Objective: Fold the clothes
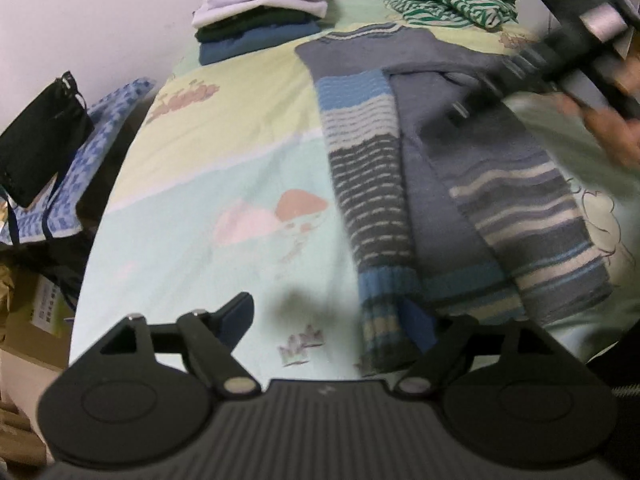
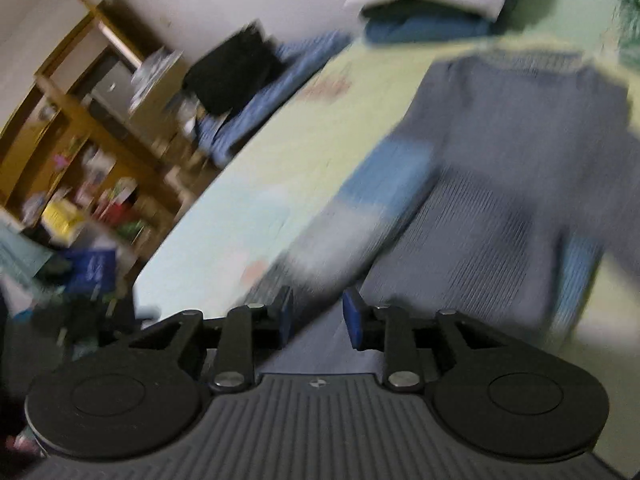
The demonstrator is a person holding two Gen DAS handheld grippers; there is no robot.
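A grey and blue striped sweater [image 1: 432, 152] lies on the bed with both sleeves folded in over its body. My left gripper [image 1: 332, 320] is open just above the sheet, at the cuff of the left sleeve [image 1: 380, 320]. My right gripper [image 2: 318, 316] is open, low over the sweater [image 2: 500, 180]; this view is blurred by motion. The right gripper also shows in the left wrist view [image 1: 576, 60], held above the sweater's right shoulder.
A stack of folded clothes [image 1: 260, 12] sits at the far edge of the bed, with a crumpled green striped garment [image 1: 448, 0] to its right. A black bag [image 1: 36, 136] and a blue checked cloth [image 1: 80, 160] lie left of the bed. A wooden shelf [image 2: 80, 140] stands beyond.
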